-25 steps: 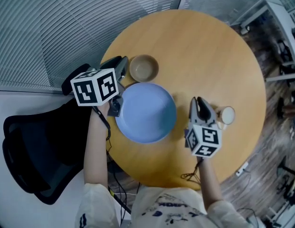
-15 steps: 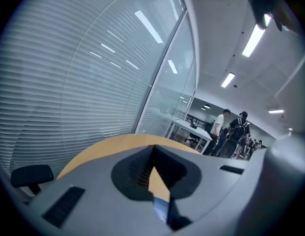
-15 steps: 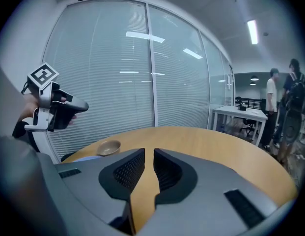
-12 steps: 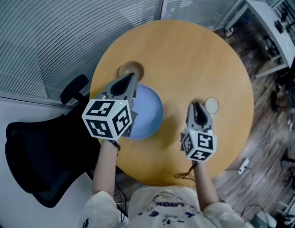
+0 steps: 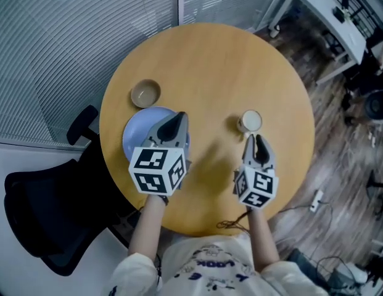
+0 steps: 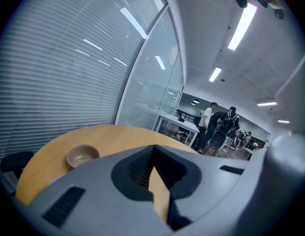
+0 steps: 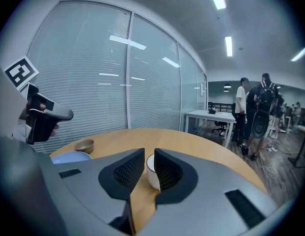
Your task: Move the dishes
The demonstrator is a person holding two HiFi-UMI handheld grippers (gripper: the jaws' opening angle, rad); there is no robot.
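Neither gripper has a dish in hand, so the moving looks barely begun or between steps; where the dishes are meant to end up you cannot tell from here. All three are down on the round counter (image 5: 216, 60). The blue plate (image 5: 135, 138) lies near the counter's left edge. The small brown bowl (image 5: 145, 94) sits just beyond the plate, apart from it. The white cup (image 5: 250, 121) stands well to the plate's right.

Your left gripper (image 5: 176, 124) hangs over the plate's right rim with its jaws clenched together on nothing. Your right gripper (image 5: 258, 142) is far to the plate's right, its jaws slightly parted and empty, with the cup just ahead of their tips and not between them.

Each dish likely needs its own grasp, and the left jaws must part first.

A black office chair (image 5: 43, 221) crowds the floor left of the plate, blinds (image 5: 68, 36) run behind it, and a white desk (image 5: 314, 8) stands far to its right. The counter between the plate and the cup is bare.
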